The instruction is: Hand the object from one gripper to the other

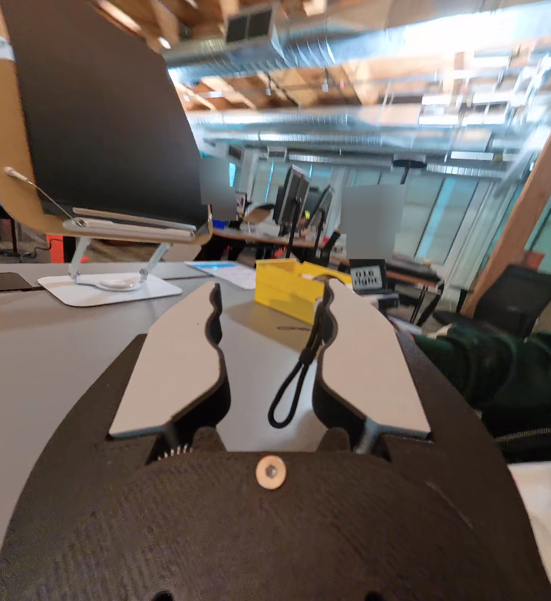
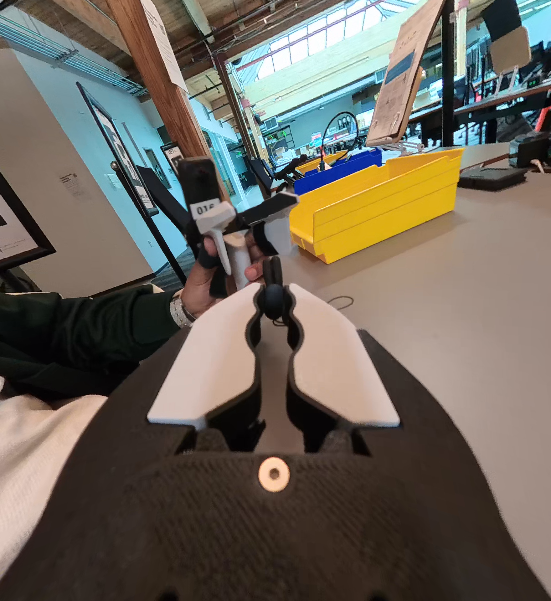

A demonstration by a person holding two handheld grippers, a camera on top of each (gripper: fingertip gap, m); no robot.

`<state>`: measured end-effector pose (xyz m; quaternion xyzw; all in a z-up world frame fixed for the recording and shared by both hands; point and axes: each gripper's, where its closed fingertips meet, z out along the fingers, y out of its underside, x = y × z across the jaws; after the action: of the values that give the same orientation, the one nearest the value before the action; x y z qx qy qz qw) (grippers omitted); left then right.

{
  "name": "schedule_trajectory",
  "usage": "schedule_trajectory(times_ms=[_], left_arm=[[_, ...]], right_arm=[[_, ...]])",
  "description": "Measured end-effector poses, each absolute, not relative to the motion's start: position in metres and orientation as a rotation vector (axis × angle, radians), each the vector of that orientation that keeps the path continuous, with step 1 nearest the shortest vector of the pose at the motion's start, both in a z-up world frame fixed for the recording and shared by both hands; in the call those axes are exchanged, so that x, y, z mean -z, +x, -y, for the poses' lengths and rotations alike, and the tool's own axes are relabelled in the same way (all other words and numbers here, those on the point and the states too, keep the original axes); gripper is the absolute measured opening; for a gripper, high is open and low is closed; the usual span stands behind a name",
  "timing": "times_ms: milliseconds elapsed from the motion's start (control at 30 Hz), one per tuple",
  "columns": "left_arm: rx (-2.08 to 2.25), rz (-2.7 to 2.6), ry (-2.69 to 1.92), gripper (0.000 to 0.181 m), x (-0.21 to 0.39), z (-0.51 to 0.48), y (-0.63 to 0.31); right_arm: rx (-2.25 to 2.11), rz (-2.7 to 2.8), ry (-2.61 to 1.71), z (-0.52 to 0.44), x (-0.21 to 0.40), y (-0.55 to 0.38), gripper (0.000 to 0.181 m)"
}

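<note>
The right gripper (image 2: pixel 273 287) was clamped on the black cord (image 2: pixel 272 300) at its tips, while the left gripper (image 1: pixel 272 287) stood apart above the desk (image 1: pixel 56 341), the cord's loop hanging free inside it, likely just released.

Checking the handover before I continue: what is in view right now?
cord: one, black with a ball end, clamped at the right gripper's tips, its loop reaching between the left gripper's spread fingers
bin: one, yellow, on the table
second bin: one, blue, behind the yellow one
laptop on stand: one, black on white, far left of the table
table: one, grey
left gripper: open, white fingers
right gripper: shut on the cord
hand: one, holding the left gripper, dark green sleeve
</note>
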<state>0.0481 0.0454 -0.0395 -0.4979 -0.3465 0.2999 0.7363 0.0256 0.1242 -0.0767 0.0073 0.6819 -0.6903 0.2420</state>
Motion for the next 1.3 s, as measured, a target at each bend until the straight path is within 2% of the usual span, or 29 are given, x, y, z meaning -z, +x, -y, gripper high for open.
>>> schedule_trajectory(times_ms=[267, 433, 633, 700, 733, 800, 833, 933, 1067, 1200, 1300], left_arm=[[-0.972, 0.672, -1.683, 0.048, 0.086, -0.100, 0.037], [-1.120, 0.648, -1.830, 0.038, 0.098, -0.109, 0.033], [-1.146, 0.672, -1.911, 0.007, 0.108, -0.105, 0.032], [-1.127, 0.694, -1.917, 0.003, 0.110, -0.103, 0.032], [-1.115, 0.706, -1.909, 0.003, 0.109, -0.102, 0.032], [-1.097, 0.739, -1.867, 0.003, 0.105, -0.098, 0.031], [-1.082, 0.755, -1.836, 0.003, 0.102, -0.096, 0.031], [-0.979, 0.809, -1.714, 0.003, 0.095, -0.089, 0.032], [-0.655, 0.846, -1.458, 0.003, 0.083, -0.091, 0.036], [-0.358, 0.855, -1.200, 0.003, 0.071, -0.090, 0.040], [-0.249, 0.835, -1.174, 0.002, 0.072, -0.098, 0.043]], right_arm=[[1.755, -1.889, 0.110, -0.123, 0.088, 0.022, 0.011], [1.691, -1.946, 0.106, -0.120, 0.097, 0.027, 0.011], [1.677, -2.045, 0.024, -0.116, 0.105, 0.038, 0.012], [1.714, -2.056, -0.014, -0.115, 0.104, 0.040, 0.012], [1.770, -2.054, -0.022, -0.114, 0.100, 0.038, 0.024], [1.944, -2.021, 0.003, -0.112, 0.087, 0.027, 0.069], [2.022, -1.996, 0.011, -0.113, 0.081, 0.023, 0.081], [2.161, -1.959, 0.033, -0.117, 0.069, 0.011, 0.096], [2.176, -1.988, -0.032, -0.119, 0.070, 0.011, 0.085], [2.232, -2.055, -0.239, -0.121, 0.067, 0.025, 0.059], [2.343, -2.146, -0.415, -0.122, 0.064, 0.032, 0.044]])
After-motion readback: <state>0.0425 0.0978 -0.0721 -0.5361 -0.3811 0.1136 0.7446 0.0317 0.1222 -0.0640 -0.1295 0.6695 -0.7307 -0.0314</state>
